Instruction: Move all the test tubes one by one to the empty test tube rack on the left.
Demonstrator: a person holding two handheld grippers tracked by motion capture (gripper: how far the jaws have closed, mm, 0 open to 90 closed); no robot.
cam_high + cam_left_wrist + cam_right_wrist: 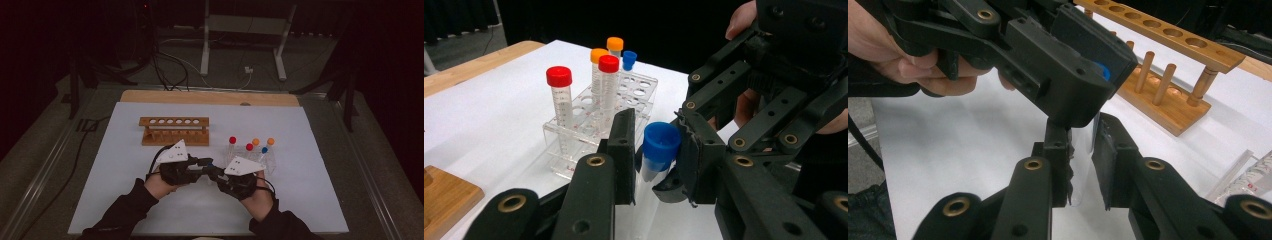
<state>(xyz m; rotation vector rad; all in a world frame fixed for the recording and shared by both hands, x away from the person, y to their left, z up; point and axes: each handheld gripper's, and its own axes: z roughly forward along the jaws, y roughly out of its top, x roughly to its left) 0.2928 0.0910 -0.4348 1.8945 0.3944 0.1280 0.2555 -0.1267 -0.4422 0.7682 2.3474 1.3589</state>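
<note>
Clear plastic tube [1081,165] with blue cap [661,142]: light, stiff, slick-walled; held above near-middle of bench [125,200]. Right hand-held gripper [1082,170] clamped on tube body; left hand-held gripper [655,150] pinching cap. Judgement: grip cap rim to twist, avoid squeezing thin wall hard.

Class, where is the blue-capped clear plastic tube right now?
The blue-capped clear plastic tube is held between both tongs, above the white table, in front of the clear rack.
</note>
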